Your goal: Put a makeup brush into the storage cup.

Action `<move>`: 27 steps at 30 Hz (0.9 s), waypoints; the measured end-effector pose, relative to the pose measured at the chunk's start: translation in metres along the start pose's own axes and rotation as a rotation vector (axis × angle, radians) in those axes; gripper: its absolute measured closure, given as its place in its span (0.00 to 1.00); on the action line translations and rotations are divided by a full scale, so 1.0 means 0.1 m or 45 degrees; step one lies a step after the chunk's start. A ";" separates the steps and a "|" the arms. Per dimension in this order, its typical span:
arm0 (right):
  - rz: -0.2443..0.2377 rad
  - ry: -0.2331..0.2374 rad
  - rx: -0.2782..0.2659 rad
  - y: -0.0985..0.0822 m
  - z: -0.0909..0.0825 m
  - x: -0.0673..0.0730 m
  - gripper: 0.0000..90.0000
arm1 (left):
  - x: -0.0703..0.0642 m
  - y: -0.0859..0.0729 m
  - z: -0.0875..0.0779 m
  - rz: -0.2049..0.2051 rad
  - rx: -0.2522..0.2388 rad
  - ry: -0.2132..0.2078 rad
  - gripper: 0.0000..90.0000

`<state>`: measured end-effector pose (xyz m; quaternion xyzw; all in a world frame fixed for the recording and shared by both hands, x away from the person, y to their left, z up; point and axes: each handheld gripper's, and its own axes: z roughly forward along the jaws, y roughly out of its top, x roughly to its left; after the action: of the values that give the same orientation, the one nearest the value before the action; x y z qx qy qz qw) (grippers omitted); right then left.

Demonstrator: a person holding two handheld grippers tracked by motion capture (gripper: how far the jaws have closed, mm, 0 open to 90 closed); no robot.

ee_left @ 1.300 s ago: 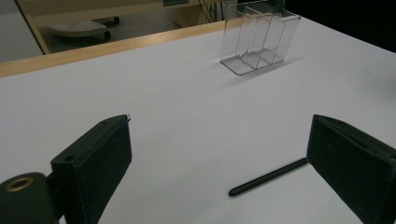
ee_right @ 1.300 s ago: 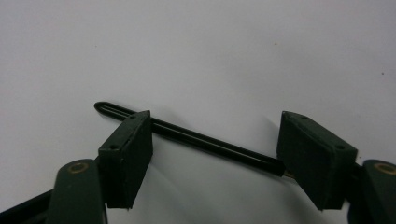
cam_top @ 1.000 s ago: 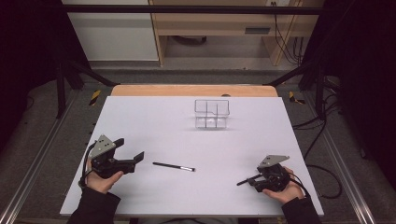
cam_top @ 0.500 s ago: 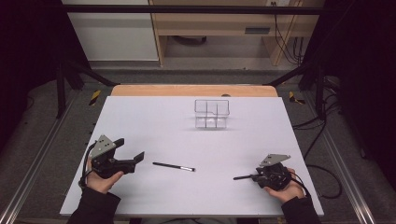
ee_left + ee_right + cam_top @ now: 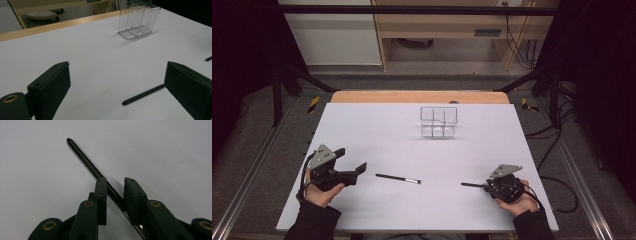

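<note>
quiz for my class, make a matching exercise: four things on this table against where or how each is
1 clear organiser; 2 left gripper; 3 middle pen; 4 right pen
a jaws wide apart; b between two nearly closed jaws; c alone, mid-table; d far side, upright
1-d, 2-a, 3-c, 4-b. The right gripper jaws have just been closing around that pen.

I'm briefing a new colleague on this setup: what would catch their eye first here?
Probably the clear plastic divided box, standing alone toward the far middle of the white table. Next, two thin black pens: one lies loose in the near middle, the other lies between the jaws of the right claw, which have just been closing. The left claw gapes open.
</note>
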<state>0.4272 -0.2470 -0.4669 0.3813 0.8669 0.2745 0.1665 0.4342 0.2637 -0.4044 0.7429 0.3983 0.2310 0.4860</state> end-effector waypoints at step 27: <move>0.024 -0.035 0.022 0.05 0.03 -0.07 0.91 | 0.00 0.00 0.01 0.005 0.005 -0.004 0.07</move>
<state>0.4360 -0.2482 -0.4657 0.3945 0.8633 0.2633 0.1727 0.4346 0.2628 -0.4048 0.7449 0.3965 0.2302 0.4847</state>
